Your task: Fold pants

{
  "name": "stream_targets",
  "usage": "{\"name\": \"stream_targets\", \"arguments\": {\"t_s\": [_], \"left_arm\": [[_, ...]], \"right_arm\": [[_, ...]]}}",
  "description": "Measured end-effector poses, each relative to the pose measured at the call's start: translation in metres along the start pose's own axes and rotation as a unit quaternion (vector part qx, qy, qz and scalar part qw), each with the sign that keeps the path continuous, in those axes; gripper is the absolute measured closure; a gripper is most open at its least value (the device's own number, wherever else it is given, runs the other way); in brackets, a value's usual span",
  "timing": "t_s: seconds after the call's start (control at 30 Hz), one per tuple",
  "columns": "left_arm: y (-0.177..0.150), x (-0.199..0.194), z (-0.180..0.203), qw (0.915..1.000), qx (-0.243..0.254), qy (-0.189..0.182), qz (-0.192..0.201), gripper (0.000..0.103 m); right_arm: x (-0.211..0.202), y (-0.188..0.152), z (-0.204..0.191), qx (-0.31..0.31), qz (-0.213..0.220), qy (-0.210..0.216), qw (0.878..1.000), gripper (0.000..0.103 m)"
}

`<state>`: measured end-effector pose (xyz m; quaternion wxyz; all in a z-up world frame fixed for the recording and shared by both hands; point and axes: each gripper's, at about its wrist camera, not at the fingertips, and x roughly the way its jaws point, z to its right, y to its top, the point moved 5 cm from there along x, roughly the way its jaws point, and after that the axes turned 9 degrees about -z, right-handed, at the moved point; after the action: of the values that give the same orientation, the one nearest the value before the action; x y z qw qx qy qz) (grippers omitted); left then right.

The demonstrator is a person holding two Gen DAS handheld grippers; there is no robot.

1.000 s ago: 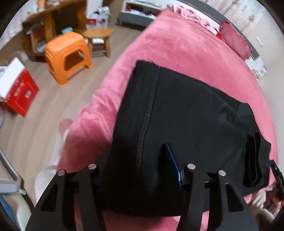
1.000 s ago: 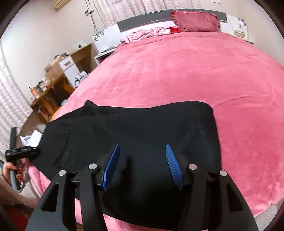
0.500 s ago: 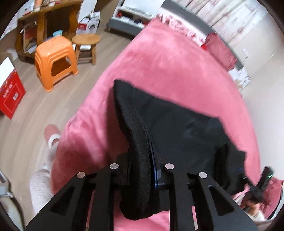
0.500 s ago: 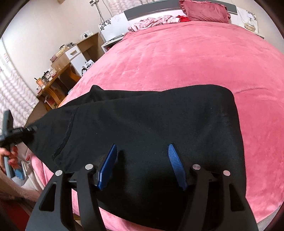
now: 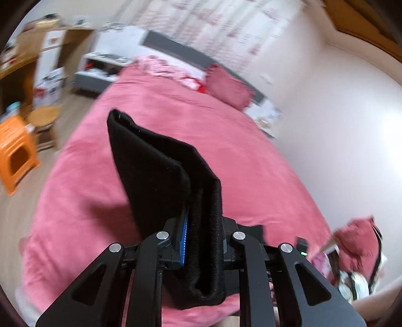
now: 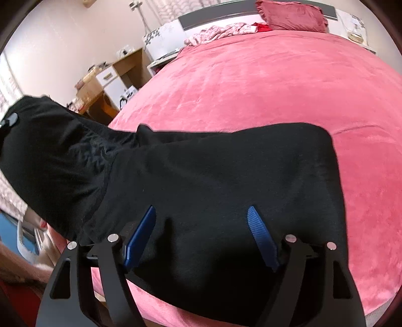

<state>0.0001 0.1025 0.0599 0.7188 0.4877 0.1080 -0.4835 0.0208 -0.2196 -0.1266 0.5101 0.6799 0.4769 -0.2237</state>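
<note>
Black pants [image 6: 226, 181] lie across the near edge of a pink bed [image 6: 276, 83]. My left gripper [image 5: 201, 226] is shut on a thick fold of the pants [image 5: 160, 171] and holds that end lifted, standing upright above the bed. In the right wrist view the lifted end [image 6: 47, 156] rises at the far left. My right gripper [image 6: 201, 218] is open, its blue pads [image 6: 261, 236] resting over the flat part of the pants, gripping nothing.
A dark red pillow [image 6: 291, 15] and crumpled pink clothing [image 6: 221, 30] lie at the head of the bed. An orange stool [image 5: 15, 153], a round wooden stool [image 5: 42, 118] and a wooden desk [image 6: 105, 85] stand left of the bed.
My left gripper closed on the pants edge and has lifted it up off the bed, swinging toward the right. My right gripper stayed open over the flat part.
</note>
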Motion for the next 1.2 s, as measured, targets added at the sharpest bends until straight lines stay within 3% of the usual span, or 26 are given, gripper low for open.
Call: {"name": "stream_targets", "arguments": {"t_s": [0.17, 0.3, 0.4, 0.53, 0.7, 0.77, 0.83, 0.87, 0.93, 1.0, 1.1, 1.2], "left_arm": [[-0.002, 0.041, 0.071, 0.9940, 0.088, -0.051, -0.040, 0.087], [-0.017, 0.093, 0.126, 0.9796, 0.156, -0.088, -0.091, 0.087], [-0.034, 0.139, 0.148, 0.9700, 0.173, -0.103, -0.136, 0.087], [-0.057, 0.201, 0.152, 0.9625, 0.163, -0.104, -0.190, 0.087], [-0.094, 0.259, 0.138, 0.9475, 0.167, -0.058, -0.266, 0.082], [-0.094, 0.254, 0.133, 0.9491, 0.133, -0.093, -0.270, 0.065], [-0.086, 0.239, 0.128, 0.9525, 0.102, -0.138, -0.251, 0.033], [-0.077, 0.226, 0.125, 0.9568, 0.089, -0.159, -0.227, 0.031], [-0.062, 0.204, 0.115, 0.9665, 0.084, -0.161, -0.181, 0.030], [-0.049, 0.189, 0.097, 0.9784, 0.081, -0.126, -0.142, 0.030], [-0.041, 0.172, 0.063, 0.9913, 0.061, -0.050, -0.105, 0.030], [-0.042, 0.162, 0.009, 0.9947, 0.037, 0.049, -0.083, 0.030]], "right_arm": [[-0.025, 0.010, 0.021, 0.052, 0.037, 0.025, 0.998, 0.027], [-0.047, 0.018, 0.042, 0.088, 0.065, 0.031, 0.994, 0.027], [-0.060, 0.018, 0.059, 0.121, 0.081, 0.034, 0.989, 0.027], [-0.072, 0.013, 0.084, 0.160, 0.093, 0.024, 0.982, 0.027], [-0.082, 0.006, 0.094, 0.182, 0.093, 0.019, 0.979, 0.027], [-0.084, 0.006, 0.089, 0.176, 0.092, 0.030, 0.980, 0.027], [-0.083, 0.008, 0.079, 0.166, 0.088, 0.053, 0.981, 0.027], [-0.082, 0.009, 0.075, 0.162, 0.085, 0.066, 0.981, 0.027], [-0.077, 0.009, 0.065, 0.158, 0.075, 0.093, 0.980, 0.027], [-0.069, 0.008, 0.057, 0.158, 0.059, 0.114, 0.979, 0.027], [-0.053, 0.004, 0.051, 0.154, 0.021, 0.105, 0.982, 0.027], [-0.040, -0.002, 0.051, 0.151, -0.013, 0.092, 0.984, 0.027]]}}
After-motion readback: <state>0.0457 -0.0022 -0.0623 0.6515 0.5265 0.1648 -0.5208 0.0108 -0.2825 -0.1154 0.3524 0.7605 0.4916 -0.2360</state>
